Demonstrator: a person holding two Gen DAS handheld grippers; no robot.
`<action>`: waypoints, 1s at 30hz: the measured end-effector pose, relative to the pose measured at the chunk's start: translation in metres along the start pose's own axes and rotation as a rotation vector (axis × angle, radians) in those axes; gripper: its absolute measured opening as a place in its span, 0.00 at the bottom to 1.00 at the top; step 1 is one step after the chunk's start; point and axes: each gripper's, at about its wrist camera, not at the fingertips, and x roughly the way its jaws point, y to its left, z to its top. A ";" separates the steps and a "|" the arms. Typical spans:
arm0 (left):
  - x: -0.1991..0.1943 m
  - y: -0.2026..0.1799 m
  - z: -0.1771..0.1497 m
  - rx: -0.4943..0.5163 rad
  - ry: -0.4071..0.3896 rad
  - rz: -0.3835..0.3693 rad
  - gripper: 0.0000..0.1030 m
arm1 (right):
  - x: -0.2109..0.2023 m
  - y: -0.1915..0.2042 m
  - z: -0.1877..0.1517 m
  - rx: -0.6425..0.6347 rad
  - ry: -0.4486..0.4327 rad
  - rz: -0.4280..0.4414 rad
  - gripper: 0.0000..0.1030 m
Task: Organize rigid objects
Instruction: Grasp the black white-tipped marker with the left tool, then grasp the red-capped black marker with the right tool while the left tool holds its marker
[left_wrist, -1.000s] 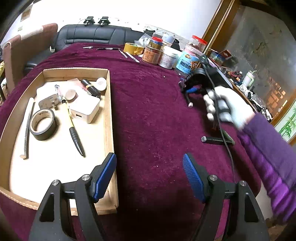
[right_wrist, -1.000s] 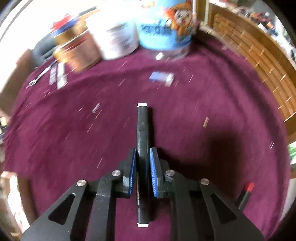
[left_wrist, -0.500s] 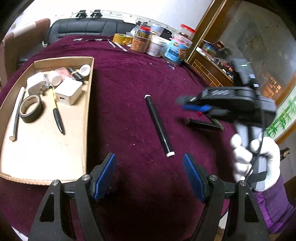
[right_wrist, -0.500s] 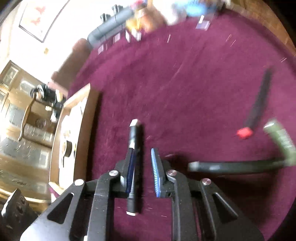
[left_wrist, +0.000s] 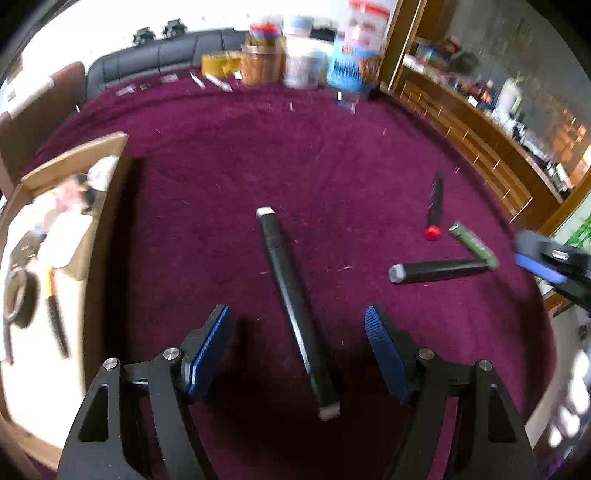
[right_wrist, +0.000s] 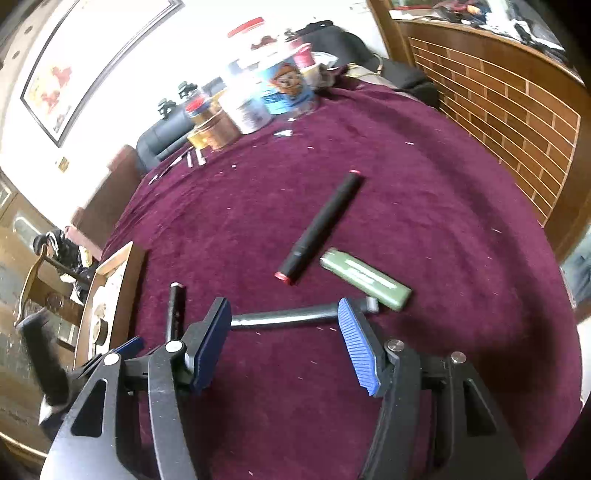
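We see the wooden tray (left_wrist: 110, 177) at far left on the maroon surface (left_wrist: 332, 166). Left hand-held gripper (left_wrist: 297, 345) stands wide open, straddling a long black marker (left_wrist: 295, 306) without touching it. Right hand-held gripper (right_wrist: 284, 341) is opening, empty; grey marker (right_wrist: 280, 318), green lighter (right_wrist: 364, 278) and red-capped marker (right_wrist: 321, 225) lie beyond.

- No word, number or brand name can be read in either view.
- The blue-labelled plastic jar with a red lid (right_wrist: 286, 88), at the far edge of the bench, bears a cartoon face; its lettering is too blurred to read.
- The flat green lighter-shaped case (right_wrist: 365, 278), nearer than the jar, carries pale print, illegible.
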 end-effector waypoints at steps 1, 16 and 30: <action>0.004 -0.003 0.001 0.026 0.005 0.011 0.63 | -0.003 -0.003 -0.001 0.003 -0.001 -0.006 0.58; -0.005 -0.021 -0.015 0.125 -0.014 -0.019 0.59 | -0.002 -0.025 0.003 0.044 0.016 -0.015 0.58; -0.089 0.014 -0.042 0.062 -0.162 -0.242 0.12 | 0.041 -0.008 0.047 -0.031 0.053 -0.177 0.58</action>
